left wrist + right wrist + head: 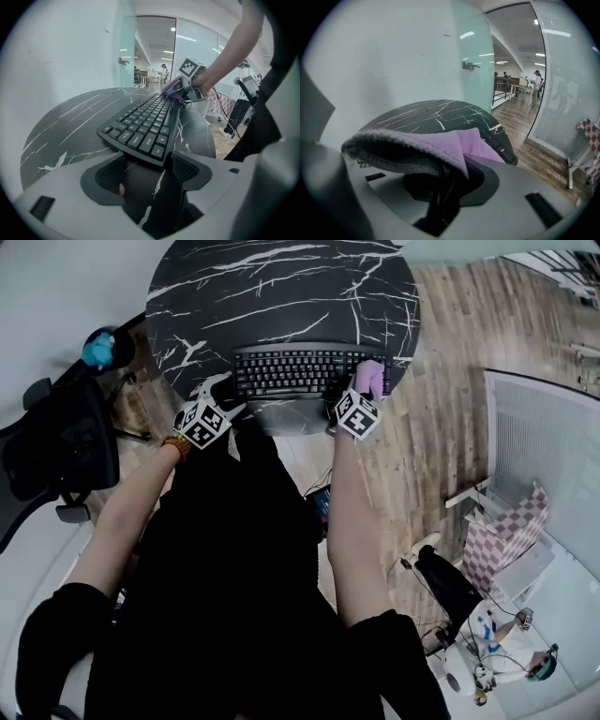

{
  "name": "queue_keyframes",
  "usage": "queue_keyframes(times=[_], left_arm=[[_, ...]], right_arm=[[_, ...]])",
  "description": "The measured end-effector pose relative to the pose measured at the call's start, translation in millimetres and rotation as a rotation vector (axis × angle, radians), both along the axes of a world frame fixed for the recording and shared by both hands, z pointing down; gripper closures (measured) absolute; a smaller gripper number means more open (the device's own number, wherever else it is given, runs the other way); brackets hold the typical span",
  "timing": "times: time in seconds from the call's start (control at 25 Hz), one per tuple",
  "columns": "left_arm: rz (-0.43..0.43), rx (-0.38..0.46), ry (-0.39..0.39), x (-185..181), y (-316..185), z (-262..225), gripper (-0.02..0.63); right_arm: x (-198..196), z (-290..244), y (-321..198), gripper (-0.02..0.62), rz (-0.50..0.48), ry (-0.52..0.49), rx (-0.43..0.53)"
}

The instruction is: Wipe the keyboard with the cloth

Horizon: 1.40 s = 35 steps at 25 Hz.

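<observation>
A black keyboard lies at the near edge of a round black marble table. My right gripper is at the keyboard's right end, shut on a pink cloth that rests on the keys there. In the right gripper view the cloth drapes over the gripper and hides most of the keyboard. My left gripper stands open at the keyboard's left end. In the left gripper view the gripper sits low on the table, with the keyboard corner just ahead of its jaws.
A black office chair stands left of the table, with a teal object above it. Wooden floor lies to the right, with a checkered seat and a person farther off. Glass walls stand behind the table.
</observation>
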<state>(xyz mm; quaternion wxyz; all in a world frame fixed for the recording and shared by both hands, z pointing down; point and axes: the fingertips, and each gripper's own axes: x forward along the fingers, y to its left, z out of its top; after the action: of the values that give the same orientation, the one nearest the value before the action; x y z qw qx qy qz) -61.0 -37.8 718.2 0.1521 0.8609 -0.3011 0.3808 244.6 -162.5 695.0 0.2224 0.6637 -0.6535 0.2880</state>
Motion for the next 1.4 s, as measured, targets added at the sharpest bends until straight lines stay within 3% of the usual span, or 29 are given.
queue_keyframes(times=[0.4,1.08,1.4], left_arm=[[-0.001,-0.005,-0.003,-0.6,0.7,-0.2,0.295],[0.001,-0.002,0.004,-0.7,0.4,-0.7,0.295],[0.004,-0.003,0.008,-0.9,1.0,-0.6,0.295]], right_arm=[[-28.4,0.8,6.8,0.512,-0.002,-0.022,0.0],[-115.1,2.0,27.4,0.512,-0.138,-0.032,-0.001],[-130.8,2.0,34.3,0.512,-0.12,-0.038,0.0]])
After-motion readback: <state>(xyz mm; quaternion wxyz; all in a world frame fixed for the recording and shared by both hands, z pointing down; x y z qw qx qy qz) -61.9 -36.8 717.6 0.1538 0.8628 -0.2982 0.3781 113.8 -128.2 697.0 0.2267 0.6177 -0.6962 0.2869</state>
